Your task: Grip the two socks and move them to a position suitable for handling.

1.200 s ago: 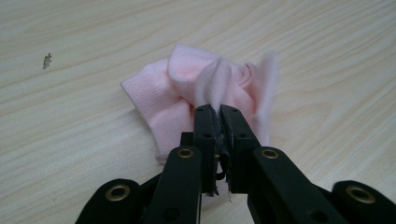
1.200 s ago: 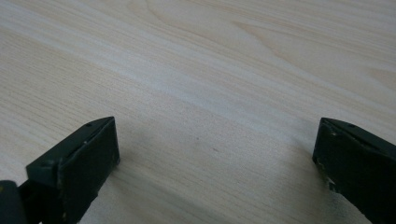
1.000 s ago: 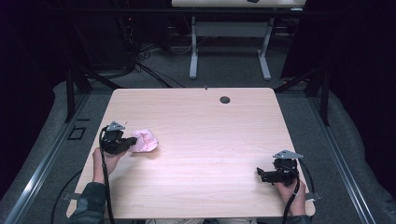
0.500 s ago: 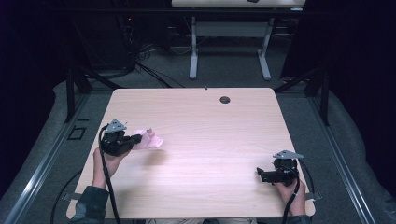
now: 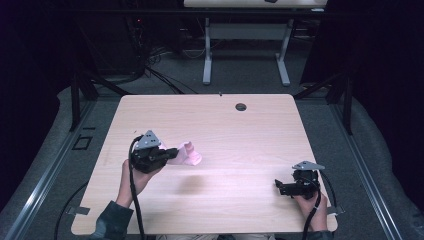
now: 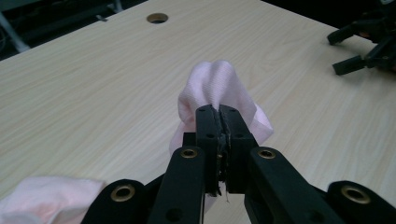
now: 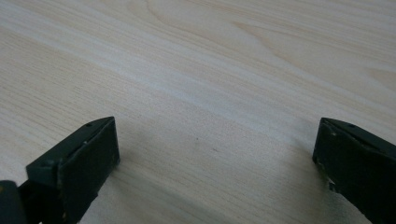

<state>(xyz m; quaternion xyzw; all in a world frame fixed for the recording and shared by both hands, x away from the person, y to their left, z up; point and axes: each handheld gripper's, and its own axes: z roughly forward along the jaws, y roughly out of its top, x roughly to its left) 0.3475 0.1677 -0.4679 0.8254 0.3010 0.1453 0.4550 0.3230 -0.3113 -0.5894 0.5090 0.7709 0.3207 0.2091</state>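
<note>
the left gripper [image 5: 170, 153] has its two black jaws clamped tight on a bunched, soft pink cloth [image 6: 219, 91], holding it over the left half of the pale wooden table [image 5: 240, 135], with a loose part trailing low beside the jaws. the right gripper [image 5: 280, 186] rests near the table's front right corner, jaws spread wide over bare wood, well apart from the cloth.

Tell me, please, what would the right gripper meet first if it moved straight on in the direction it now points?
Probably nothing soon. The right gripper has open jaws and points left across the bare table. The pink cloth, held by the left gripper, seems to lie farther up the table than that line, though depth is unclear.
</note>
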